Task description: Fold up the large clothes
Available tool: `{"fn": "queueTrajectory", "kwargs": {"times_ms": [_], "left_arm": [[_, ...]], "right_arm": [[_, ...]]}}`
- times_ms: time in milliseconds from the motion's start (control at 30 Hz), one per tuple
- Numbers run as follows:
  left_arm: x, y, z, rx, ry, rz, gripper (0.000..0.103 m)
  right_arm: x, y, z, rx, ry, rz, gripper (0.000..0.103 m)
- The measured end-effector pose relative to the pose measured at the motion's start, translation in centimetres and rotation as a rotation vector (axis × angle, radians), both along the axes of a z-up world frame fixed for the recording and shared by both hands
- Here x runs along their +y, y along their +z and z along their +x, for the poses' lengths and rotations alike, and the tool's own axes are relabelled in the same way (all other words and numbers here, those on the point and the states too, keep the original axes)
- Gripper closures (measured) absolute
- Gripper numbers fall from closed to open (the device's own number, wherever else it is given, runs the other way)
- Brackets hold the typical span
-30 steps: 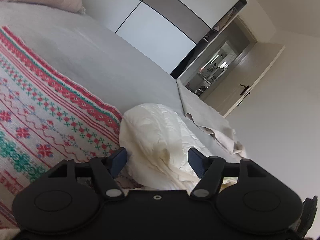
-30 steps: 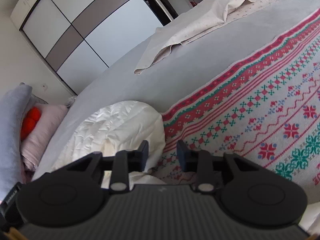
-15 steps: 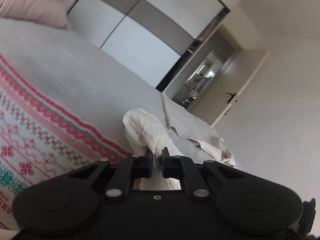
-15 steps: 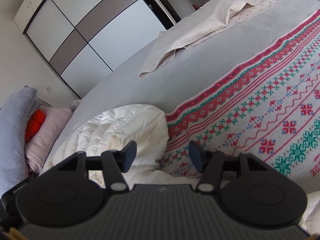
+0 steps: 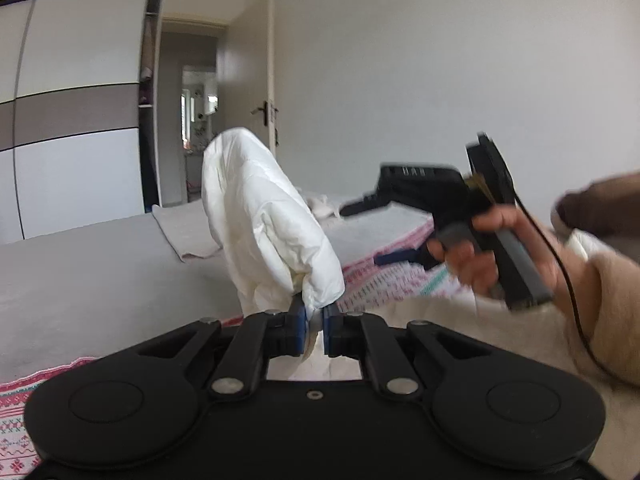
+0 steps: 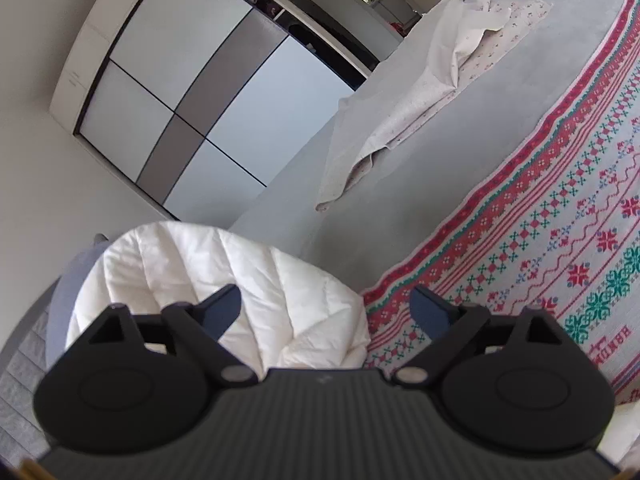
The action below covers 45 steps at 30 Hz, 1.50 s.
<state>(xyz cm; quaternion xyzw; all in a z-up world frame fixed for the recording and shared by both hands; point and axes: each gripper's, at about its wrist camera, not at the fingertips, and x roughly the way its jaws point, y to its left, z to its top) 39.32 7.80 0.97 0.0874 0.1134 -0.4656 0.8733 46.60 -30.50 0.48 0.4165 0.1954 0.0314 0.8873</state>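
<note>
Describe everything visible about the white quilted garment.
The white quilted garment is puffy, cream-white, stitched in padded channels, looks like a down jacket. One edge is pinched in the left gripper, and a padded part rises above the bed. The right wrist view shows its bulk beside the patterned blanket.

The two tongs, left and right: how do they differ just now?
The left tongs are shut on a white jacket; the right tongs stand wide, their jaws opening, with nothing pressed between them. The left tongs lift a fold of the jacket off the bed, while the right tongs hover above the jacket and a patterned blanket. Both are black with blue pads, each held in a hand.
</note>
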Motion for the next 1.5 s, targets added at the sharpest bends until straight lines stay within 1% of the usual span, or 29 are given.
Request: {"fn": "queueTrajectory", "kwargs": {"times_ms": [67, 200, 333, 433, 467, 533, 600, 667, 733, 767, 800, 833, 900, 933, 967, 1000, 1033, 1067, 1100, 1133, 1167, 1200, 1233, 1300, 1333, 1400, 1433, 1467, 1500], "left_arm": [[-0.2, -0.5, -0.7, -0.015, -0.018, 0.116, 0.094], [0.3, -1.9, -2.3, -0.042, -0.054, 0.308, 0.094], [0.6, -3.4, -3.5, -0.089, -0.073, 0.469, 0.094], [1.6, -4.0, -4.3, -0.097, -0.060, 0.513, 0.091], [1.8, -4.0, -4.5, -0.103, -0.044, 0.514, 0.089], [2.6, -4.0, -4.4, -0.073, -0.025, 0.509, 0.089], [3.8, -4.0, -4.0, -0.004, 0.002, 0.483, 0.089], [5.5, -3.9, -3.6, 0.082, 0.041, 0.424, 0.089], [7.2, -3.4, -2.8, 0.197, 0.088, 0.341, 0.070], [8.2, -3.1, -2.4, 0.249, 0.110, 0.291, 0.064], [9.1, -2.7, -2.2, 0.298, 0.131, 0.227, 0.052], [9.8, -2.5, -1.9, 0.348, 0.150, 0.156, 0.044], [10.6, -2.2, -1.2, 0.448, 0.164, 0.020, 0.040], [10.7, -2.2, -0.7, 0.501, 0.166, -0.042, 0.040], [10.1, -1.9, -0.2, 0.551, 0.167, -0.097, 0.040], [9.9, -2.0, 0.2, 0.589, 0.173, -0.146, 0.040], [8.9, -2.0, 0.7, 0.626, 0.185, -0.192, 0.040], [8.4, -2.0, 1.0, 0.647, 0.210, -0.221, 0.040], [7.5, -2.3, 1.3, 0.653, 0.262, -0.242, 0.040], [6.7, -2.6, 1.4, 0.643, 0.327, -0.238, 0.043], [5.6, -2.8, 1.5, 0.614, 0.390, -0.214, 0.044], [4.8, -2.9, 1.3, 0.549, 0.452, -0.179, 0.059], [3.9, -2.7, 1.2, 0.477, 0.508, -0.130, 0.067], [2.4, -2.5, 1.2, 0.363, 0.628, -0.008, 0.067], [1.8, -2.4, 1.1, 0.331, 0.661, 0.049, 0.064], [1.1, -1.6, 0.4, 0.297, 0.655, 0.111, 0.062], [0.9, -1.0, -0.1, 0.269, 0.657, 0.134, 0.052], [0.9, -0.3, -0.8, 0.224, 0.666, 0.145, 0.047], [1.0, 0.5, -1.7, 0.163, 0.670, 0.137, 0.039]], "right_arm": [[-1.0, 0.2, -0.2, -0.017, 0.002, 0.039, 0.007], [-2.9, -0.4, -0.1, -0.017, 0.009, 0.144, 0.006], [-3.5, -1.9, 0.7, 0.005, 0.059, 0.258, 0.006], [-3.2, -2.9, 1.7, 0.023, 0.136, 0.339, 0.006], [-3.0, -3.1, 2.1, 0.034, 0.159, 0.353, 0.006], [-2.6, -3.3, 2.6, 0.053, 0.190, 0.356, 0.006], [-2.4, -3.1, 2.8, 0.067, 0.198, 0.347, 0.006], [-2.4, -3.1, 2.7, 0.072, 0.195, 0.347, 0.006], [-2.4, -3.2, 2.4, 0.099, 0.187, 0.362, 0.006], [-2.3, -3.1, 2.3, 0.114, 0.193, 0.365, 0.006], [-2.2, -3.0, 2.2, 0.128, 0.200, 0.360, 0.006], [-2.1, -2.7, 2.0, 0.147, 0.208, 0.344, 0.006], [-1.5, -2.3, 1.1, 0.190, 0.222, 0.288, 0.010], [-1.1, -2.1, 0.5, 0.214, 0.230, 0.254, 0.023], [-0.5, -2.1, 0.0, 0.248, 0.244, 0.214, 0.045], [0.0, -2.1, -0.4, 0.274, 0.255, 0.184, 0.058], [0.9, -2.2, -1.1, 0.295, 0.279, 0.151, 0.074], [1.7, -2.2, -1.7, 0.306, 0.304, 0.121, 0.082], [2.6, -2.3, -2.4, 0.306, 0.330, 0.097, 0.085], [3.5, -2.4, -3.0, 0.309, 0.363, 0.078, 0.087], [4.7, -2.8, -3.6, 0.328, 0.403, 0.054, 0.087], [5.9, -3.0, -4.0, 0.344, 0.432, 0.024, 0.087], [7.2, -3.3, -4.4, 0.362, 0.457, -0.031, 0.087], [9.1, -3.5, -5.4, 0.361, 0.473, -0.146, 0.087], [9.7, -3.2, -5.9, 0.346, 0.469, -0.197, 0.087], [10.1, -2.2, -6.8, 0.345, 0.464, -0.263, 0.078], [10.0, -1.1, -7.7, 0.343, 0.456, -0.302, 0.058], [9.9, -0.2, -8.4, 0.326, 0.439, -0.336, 0.029], [9.5, 0.9, -9.3, 0.286, 0.403, -0.377, 0.021]]}}
